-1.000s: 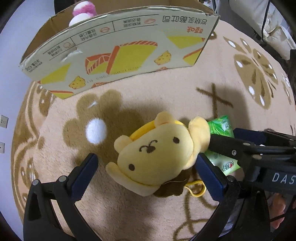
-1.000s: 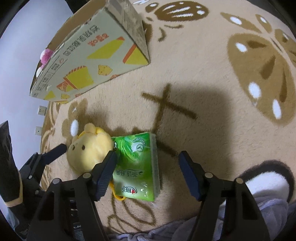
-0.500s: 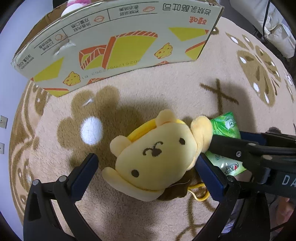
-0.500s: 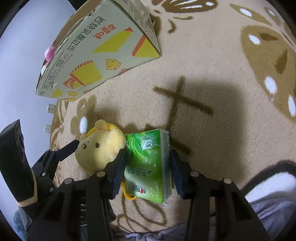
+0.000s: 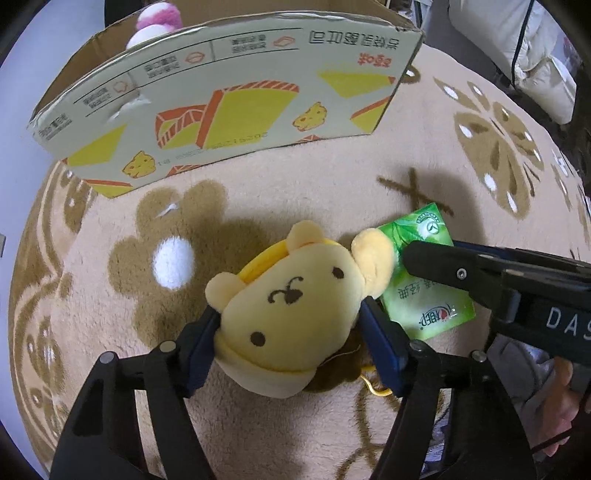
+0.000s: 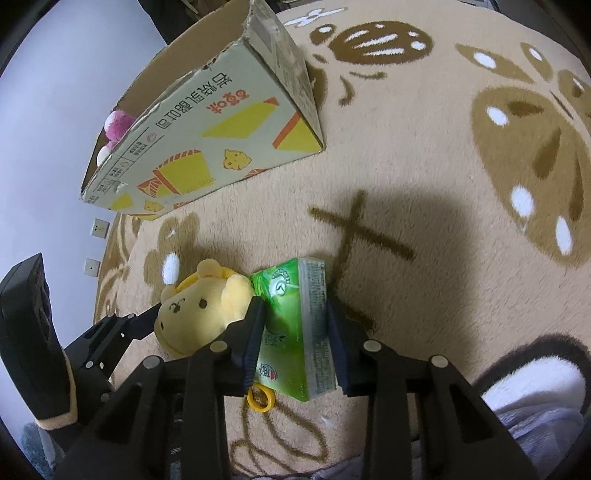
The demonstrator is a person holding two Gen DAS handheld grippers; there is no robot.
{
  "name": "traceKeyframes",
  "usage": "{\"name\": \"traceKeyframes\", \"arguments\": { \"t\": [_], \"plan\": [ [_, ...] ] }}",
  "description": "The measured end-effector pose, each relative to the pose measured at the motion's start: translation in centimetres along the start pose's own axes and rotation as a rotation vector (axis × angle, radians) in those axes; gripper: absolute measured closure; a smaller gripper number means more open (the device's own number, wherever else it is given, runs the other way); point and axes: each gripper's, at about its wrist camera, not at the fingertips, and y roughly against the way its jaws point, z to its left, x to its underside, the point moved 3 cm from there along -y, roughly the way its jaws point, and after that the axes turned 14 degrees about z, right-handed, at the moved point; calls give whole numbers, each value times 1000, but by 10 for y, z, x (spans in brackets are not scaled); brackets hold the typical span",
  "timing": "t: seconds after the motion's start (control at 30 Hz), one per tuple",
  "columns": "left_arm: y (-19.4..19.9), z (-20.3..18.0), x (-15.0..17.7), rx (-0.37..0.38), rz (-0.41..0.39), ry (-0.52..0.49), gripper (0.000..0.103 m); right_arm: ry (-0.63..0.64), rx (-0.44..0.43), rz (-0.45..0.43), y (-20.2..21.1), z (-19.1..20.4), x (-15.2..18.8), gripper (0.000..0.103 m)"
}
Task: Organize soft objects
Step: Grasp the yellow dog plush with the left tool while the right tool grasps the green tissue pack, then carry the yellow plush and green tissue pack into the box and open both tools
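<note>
While a plush beige rug carries a printed cardboard box, the left gripper has just closed its jaws onto the rounded yellow plush dog; the right gripper has just clamped the glossy green tissue pack beside it.

Your left tongs had just been closing, and their blue pads pressed both sides of the yellow plush bear on the rug. Just right of them lay the green tissue pack, under the right tongs' black finger. Beyond stood the cardboard box, holding a pink-and-white plush.
</note>
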Motion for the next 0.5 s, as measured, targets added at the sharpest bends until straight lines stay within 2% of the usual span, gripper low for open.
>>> {"name": "traceKeyframes", "arguments": {
  "t": [0.5],
  "plan": [
    [17, 18, 12, -92, -31, 52, 31, 17, 23, -29, 5, 1, 2, 69]
  ]
}}
